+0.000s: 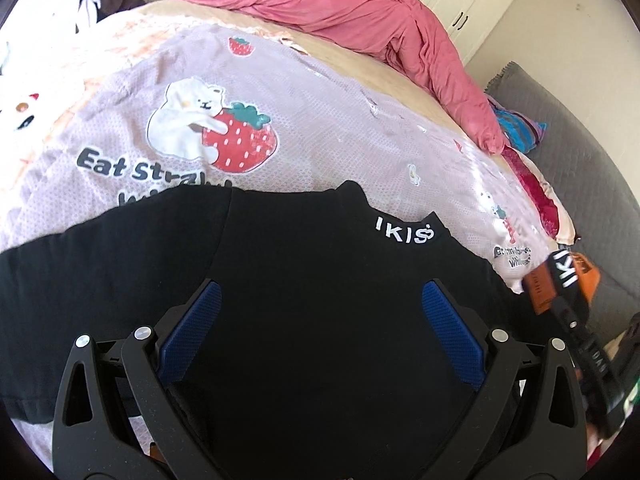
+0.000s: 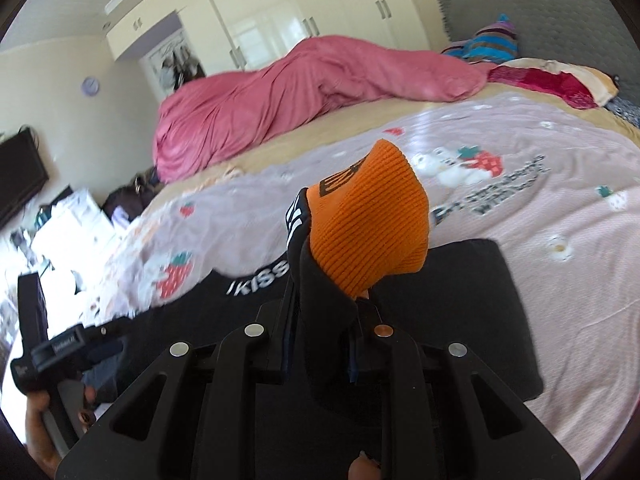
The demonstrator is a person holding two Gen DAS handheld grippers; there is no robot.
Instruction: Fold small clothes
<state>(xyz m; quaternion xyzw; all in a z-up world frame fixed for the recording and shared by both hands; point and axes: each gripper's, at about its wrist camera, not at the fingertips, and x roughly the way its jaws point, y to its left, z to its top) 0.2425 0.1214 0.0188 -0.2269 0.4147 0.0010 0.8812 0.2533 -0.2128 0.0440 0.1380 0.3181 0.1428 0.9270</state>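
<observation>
Black garment (image 1: pixel 304 288) spread on a pink strawberry-print blanket (image 1: pixel 320 128), one sleeve lifted.

Left gripper (image 1: pixel 320 320), lower centre of its view, hovers over the garment with jaws spread wide, nothing between them. Right gripper (image 2: pixel 320 328), lower centre of its view, is clenched on the sleeve's orange cuff (image 2: pixel 372 220), which stands up at mid-frame. Crumpled pink duvet (image 2: pixel 300 96) lies across the upper frame.

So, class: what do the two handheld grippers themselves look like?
The left gripper is black plastic with cut-out slots, silver round pins, and blue ribbed pads inside its fingers. The right gripper has the same black frame and silver pins.
</observation>
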